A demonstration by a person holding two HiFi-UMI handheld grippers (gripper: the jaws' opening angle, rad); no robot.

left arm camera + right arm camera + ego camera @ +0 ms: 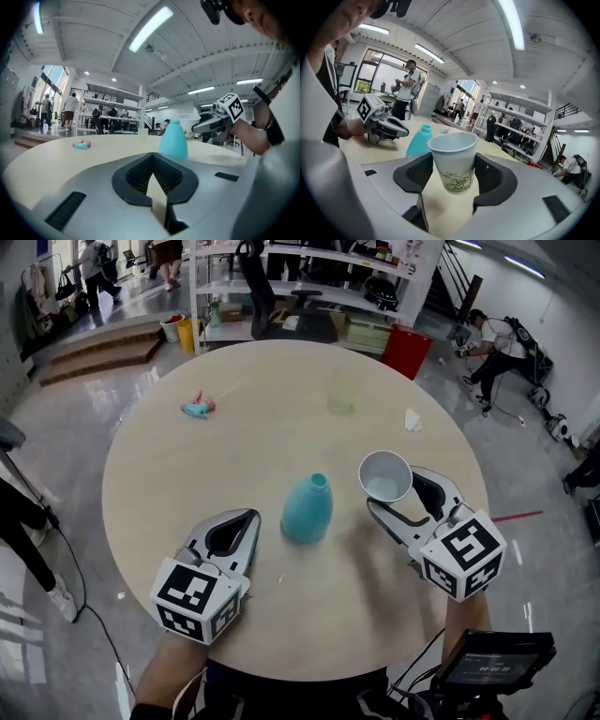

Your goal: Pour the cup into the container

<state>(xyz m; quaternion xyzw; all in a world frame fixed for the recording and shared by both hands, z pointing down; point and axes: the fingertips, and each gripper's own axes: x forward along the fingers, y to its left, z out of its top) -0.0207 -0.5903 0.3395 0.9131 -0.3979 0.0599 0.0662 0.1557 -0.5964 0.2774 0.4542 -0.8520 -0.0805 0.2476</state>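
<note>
A white paper cup (385,474) with a bamboo print hangs upright above the round table (187,484), and my right gripper (394,491) is shut on its sides. In the right gripper view the cup (453,159) sits between the dark pads, its base clear of the tabletop. A teal bottle-shaped container (307,510) with an open neck stands in the middle of the table, just left of the cup. My left gripper (251,517) rests on the table left of the container, shut and holding nothing. Its own view shows the container (173,140) ahead and slightly to the right.
A small pink and teal toy (198,407) lies at the far left of the table. A pale translucent cup (342,390) stands at the far side, and a white crumpled scrap (412,420) lies near the right edge. People and shelves stand beyond the table.
</note>
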